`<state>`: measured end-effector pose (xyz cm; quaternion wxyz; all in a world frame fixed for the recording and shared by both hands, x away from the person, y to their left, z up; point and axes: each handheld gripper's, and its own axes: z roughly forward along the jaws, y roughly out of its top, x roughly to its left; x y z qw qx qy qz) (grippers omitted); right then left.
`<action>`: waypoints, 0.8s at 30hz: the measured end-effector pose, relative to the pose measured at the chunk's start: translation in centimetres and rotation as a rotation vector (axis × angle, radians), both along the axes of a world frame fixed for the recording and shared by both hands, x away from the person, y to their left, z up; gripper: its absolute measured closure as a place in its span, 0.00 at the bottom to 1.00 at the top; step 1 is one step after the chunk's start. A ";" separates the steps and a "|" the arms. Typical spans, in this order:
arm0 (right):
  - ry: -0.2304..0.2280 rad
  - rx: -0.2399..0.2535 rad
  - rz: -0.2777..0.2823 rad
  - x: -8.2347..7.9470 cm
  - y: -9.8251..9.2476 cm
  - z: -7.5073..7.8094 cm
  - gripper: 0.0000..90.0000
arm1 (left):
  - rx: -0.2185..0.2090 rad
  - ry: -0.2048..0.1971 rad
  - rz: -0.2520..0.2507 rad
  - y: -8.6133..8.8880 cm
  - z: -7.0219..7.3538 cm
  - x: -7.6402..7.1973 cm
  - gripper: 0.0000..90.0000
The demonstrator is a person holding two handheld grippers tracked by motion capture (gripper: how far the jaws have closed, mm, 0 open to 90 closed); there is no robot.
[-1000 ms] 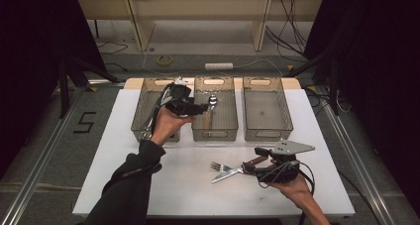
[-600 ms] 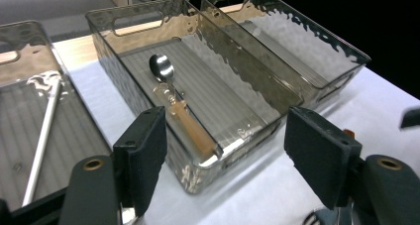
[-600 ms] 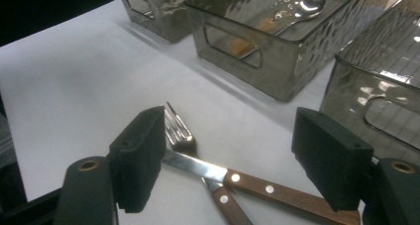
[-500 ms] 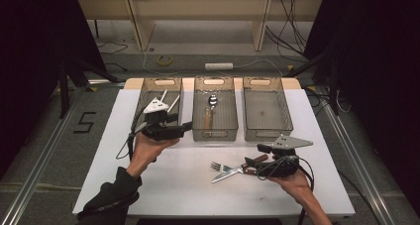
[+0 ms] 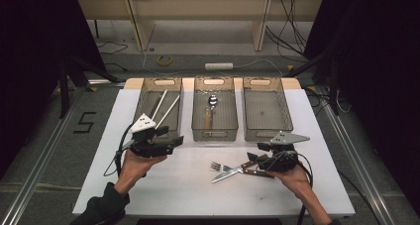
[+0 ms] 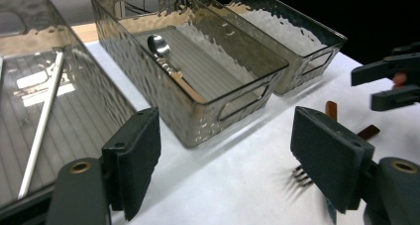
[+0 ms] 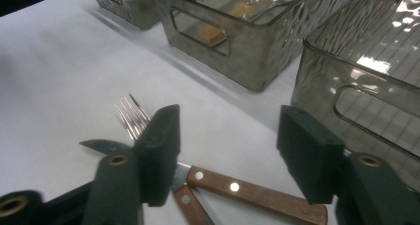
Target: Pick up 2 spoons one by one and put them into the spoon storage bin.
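My right gripper [image 7: 225,155] hung over the crossed knife [image 7: 247,190] and fork [image 7: 130,117] on the table [image 5: 188,185], its jaws just closing but touching neither. My left gripper [image 6: 223,163] hovered near the left tray [image 5: 148,93], its jaws just opening, empty.

Black hand-held gripper [image 5: 171,144] w/ grey triangular plate, black cable; dark sleeve [image 5: 101,210] on left arm.

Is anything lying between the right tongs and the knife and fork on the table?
Nothing visible. The right tongs hang just over the crossed wooden handles of the knife and fork, jaws just closing, with no pad on either yet. The trays sit farther back.
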<state>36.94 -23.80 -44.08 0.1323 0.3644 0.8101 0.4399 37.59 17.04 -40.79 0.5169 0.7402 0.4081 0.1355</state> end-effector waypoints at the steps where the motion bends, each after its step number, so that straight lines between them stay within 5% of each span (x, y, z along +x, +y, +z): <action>1: 0.003 -0.006 -0.005 0.2 0.0 -0.1 0.53 | -0.009 -0.001 -0.001 0.2 -0.1 -0.1 0.30; 5: 0.020 -0.015 -0.021 0.8 -0.3 -0.4 0.59 | -0.050 0.006 -0.001 0.7 -0.2 -0.7 0.29; 24: 0.062 -0.049 -0.025 2.1 -0.7 -1.1 0.79 | -0.025 0.007 0.002 1.5 -1.1 -2.0 0.27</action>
